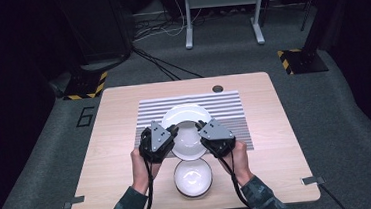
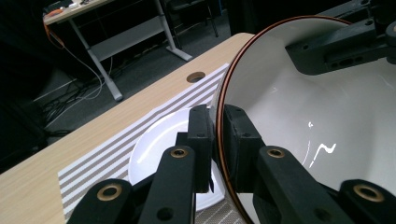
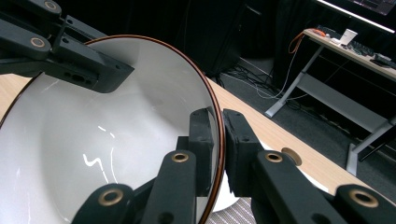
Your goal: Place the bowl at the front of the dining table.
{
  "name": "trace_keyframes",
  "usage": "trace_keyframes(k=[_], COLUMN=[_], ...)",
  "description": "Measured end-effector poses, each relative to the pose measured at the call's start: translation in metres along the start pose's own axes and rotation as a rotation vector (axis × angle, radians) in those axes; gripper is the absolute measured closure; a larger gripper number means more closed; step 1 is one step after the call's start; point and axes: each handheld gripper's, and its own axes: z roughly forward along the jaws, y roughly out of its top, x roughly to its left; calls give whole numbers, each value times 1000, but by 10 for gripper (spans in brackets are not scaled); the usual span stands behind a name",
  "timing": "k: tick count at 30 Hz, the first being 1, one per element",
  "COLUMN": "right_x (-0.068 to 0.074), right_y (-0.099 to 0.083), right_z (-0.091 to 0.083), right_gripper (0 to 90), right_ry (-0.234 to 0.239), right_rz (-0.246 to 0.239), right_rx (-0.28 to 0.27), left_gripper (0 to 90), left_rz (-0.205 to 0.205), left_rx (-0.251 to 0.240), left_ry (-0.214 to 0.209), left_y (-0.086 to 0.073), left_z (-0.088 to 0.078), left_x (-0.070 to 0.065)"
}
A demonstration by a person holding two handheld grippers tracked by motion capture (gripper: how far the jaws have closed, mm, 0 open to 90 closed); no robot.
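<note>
A white bowl with a thin brown rim (image 1: 188, 140) hangs tilted between my two grippers, just above a white plate (image 1: 185, 113). My left gripper (image 1: 174, 131) is shut on the bowl's left rim, and its own view has the rim (image 2: 219, 100) pinched between the jaws (image 2: 215, 128). My right gripper (image 1: 201, 128) is shut on the opposite rim; in its view the jaws (image 3: 219, 135) clamp the brown edge of the bowl (image 3: 93, 140). Each gripper view has the other gripper across the bowl (image 2: 336, 46) (image 3: 70, 60).
The plate (image 2: 154, 149) lies on a grey-and-white striped mat (image 1: 234, 105) on the wooden table (image 1: 111, 140). A second white bowl (image 1: 193, 178) stands near the front edge, between the person's forearms. A cable hole (image 1: 217, 88) sits at the table's far edge.
</note>
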Motion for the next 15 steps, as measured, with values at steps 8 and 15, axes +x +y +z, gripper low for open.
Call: trace_keyframes(k=[8, 15], right_x=[-5, -13], right_y=[2, 0], right_z=[11, 26], right_gripper=[828, 829], right_ry=[-3, -6], right_rz=[-2, 12], right_rx=[17, 24], left_gripper=[819, 821], left_rz=[-20, -50], left_rx=[4, 2], left_ry=[-6, -15], left_y=[1, 1], left_z=[13, 27], left_x=[10, 19])
